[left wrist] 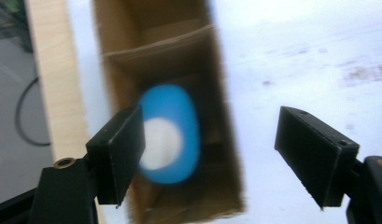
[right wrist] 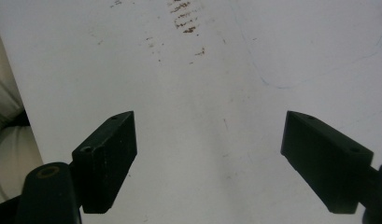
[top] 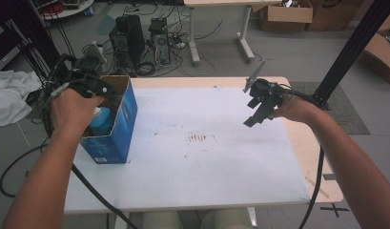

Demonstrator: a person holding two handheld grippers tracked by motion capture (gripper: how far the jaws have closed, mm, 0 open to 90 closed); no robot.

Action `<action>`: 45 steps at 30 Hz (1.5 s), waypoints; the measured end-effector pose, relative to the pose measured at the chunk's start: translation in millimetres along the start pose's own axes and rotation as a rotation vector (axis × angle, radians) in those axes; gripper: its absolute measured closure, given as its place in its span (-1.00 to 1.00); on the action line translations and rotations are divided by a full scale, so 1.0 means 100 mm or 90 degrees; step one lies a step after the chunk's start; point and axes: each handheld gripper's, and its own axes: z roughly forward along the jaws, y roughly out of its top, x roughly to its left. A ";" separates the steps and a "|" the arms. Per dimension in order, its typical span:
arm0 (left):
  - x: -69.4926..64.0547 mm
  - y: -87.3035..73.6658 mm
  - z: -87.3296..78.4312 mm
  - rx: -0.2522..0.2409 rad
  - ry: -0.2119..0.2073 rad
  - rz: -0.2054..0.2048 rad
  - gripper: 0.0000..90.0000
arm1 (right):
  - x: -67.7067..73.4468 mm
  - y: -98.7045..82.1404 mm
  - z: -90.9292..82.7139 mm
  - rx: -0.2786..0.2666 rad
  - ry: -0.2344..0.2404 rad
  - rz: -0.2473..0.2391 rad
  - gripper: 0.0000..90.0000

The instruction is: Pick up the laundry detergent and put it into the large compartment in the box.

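A blue cardboard box [top: 117, 125] stands open-topped near the table's left edge, and a blue bottle with a white cap [top: 101, 120] sits inside it. Above the box mouth my left gripper [top: 95, 88] hovers, held from the left. In the left gripper view its jaws stand wide apart with nothing between them, looking down on the blurred bottle [left wrist: 169, 134] inside the brown box interior [left wrist: 165, 42]. My right gripper [top: 259, 109] hangs above the right part of the white table top [top: 202, 157]; its jaws spread wide over bare white surface [right wrist: 207, 107].
Brown smudges [top: 198, 138] mark the middle of the white top. The wooden table rim [top: 312, 157] shows at the right. On the floor beyond stand computer towers [top: 128, 38] with cables, cardboard boxes [top: 285, 14] and a black frame post [top: 347, 52]. White cloth [top: 9, 95] lies at far left.
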 end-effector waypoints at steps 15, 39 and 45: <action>-0.64 0.20 -0.12 -0.025 -0.042 0.136 -0.56 | 0.01 -0.01 -0.05 -0.001 -0.006 0.002 -0.59; -1.38 0.44 0.07 -0.001 -0.098 0.334 -0.56 | 0.03 -0.07 -0.11 -0.001 -0.011 0.014 -0.59; -1.51 0.47 0.15 0.012 -0.118 0.386 -0.56 | 0.03 -0.10 -0.12 -0.001 -0.011 0.014 -0.59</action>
